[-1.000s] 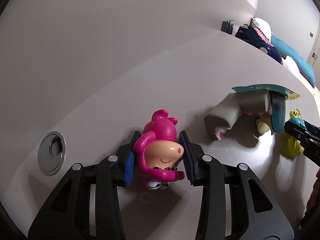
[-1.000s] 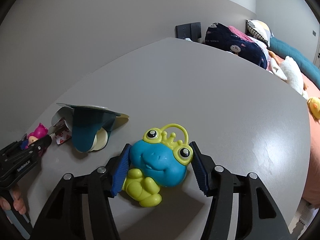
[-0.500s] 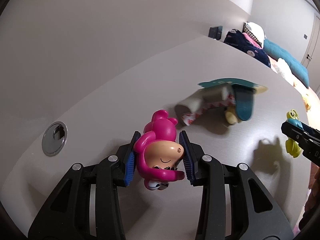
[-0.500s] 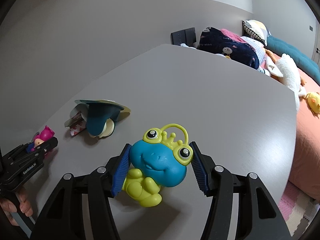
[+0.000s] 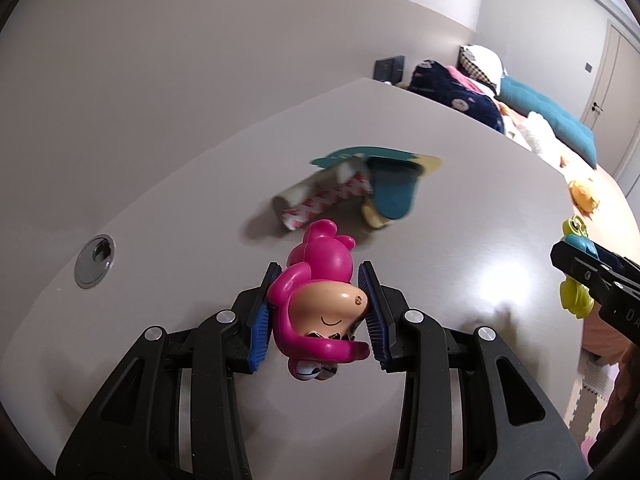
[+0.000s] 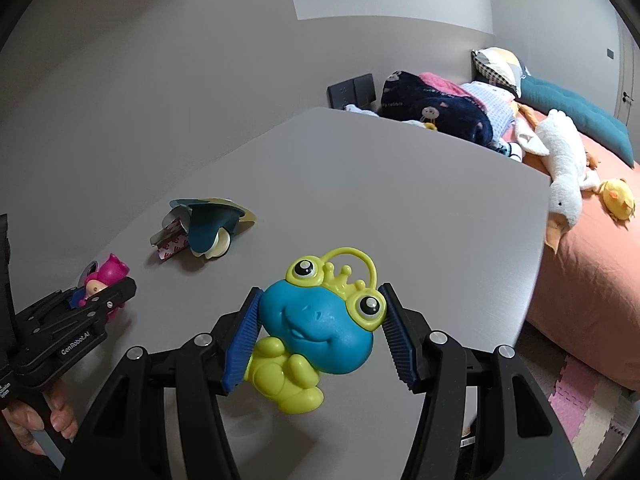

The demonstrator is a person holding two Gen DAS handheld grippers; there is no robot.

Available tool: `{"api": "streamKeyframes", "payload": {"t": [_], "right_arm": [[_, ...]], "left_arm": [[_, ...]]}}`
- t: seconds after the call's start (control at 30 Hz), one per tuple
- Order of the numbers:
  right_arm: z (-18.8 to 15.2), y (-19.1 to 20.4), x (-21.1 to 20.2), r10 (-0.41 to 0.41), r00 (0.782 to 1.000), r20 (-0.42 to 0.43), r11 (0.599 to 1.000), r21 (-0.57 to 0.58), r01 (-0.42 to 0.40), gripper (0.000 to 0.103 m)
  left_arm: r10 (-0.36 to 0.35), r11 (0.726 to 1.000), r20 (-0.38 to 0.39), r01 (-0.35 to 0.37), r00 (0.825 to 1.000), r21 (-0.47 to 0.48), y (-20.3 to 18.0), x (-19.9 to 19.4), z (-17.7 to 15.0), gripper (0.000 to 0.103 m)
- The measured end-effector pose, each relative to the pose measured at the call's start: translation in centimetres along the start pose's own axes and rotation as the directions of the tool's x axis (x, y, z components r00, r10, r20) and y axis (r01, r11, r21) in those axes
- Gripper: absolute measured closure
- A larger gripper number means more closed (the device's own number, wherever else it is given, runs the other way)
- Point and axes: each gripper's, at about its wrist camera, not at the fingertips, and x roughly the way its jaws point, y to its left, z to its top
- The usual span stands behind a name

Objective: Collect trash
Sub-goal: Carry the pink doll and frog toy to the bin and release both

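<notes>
Trash (image 5: 352, 184) lies on the table (image 5: 460, 200) beyond the left gripper (image 5: 318, 312) clamping a pink doll (image 5: 320, 300), while the right gripper (image 6: 320, 332) clamps a frog toy (image 6: 316, 328).

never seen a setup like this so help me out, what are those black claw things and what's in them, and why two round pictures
No machine here: a person holds hand-operated tongs, one in each hand, each carrying a wide-angle camera looking along its fingers. That explains the two round pictures. The left tongs are closed on a pink doll figure. The right tongs are closed on a blue and yellow-green frog toy. Both toys are lifted above a grey table. On it lies crumpled packaging, teal card and red-and-white wrapper. A bed with soft toys stands beyond.
</notes>
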Motion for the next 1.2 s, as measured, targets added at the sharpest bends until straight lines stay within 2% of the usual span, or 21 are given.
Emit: {"api": "streamKeyframes", "payload": {"t": [0.27, 0.67, 1.2], "right_arm": [[-1.4, -1.4, -3.3, -0.012, 0.999, 0.033, 1.000, 0.006, 0.012, 0.044], [-3.0, -5.1, -7.7, -0.072, 0.994, 0.078, 0.997, 0.045, 0.069, 0.044], [-5.7, -10.8, -12.6, -0.172, 0.978, 0.115, 0.978, 0.140, 0.155, 0.044]], "left_arm": [[-0.043, 0.998, 0.012, 0.042, 0.999, 0.048, -3.6, -1.5, -0.5, 0.064], [-0.129, 0.984, 0.013, 0.127, 0.992, 0.127, -9.4, -2.6, -1.2, 0.064], [-0.218, 0.946, -0.006, 0.213, 0.976, 0.246, -16.9, -4.2, -2.9, 0.064]]}}
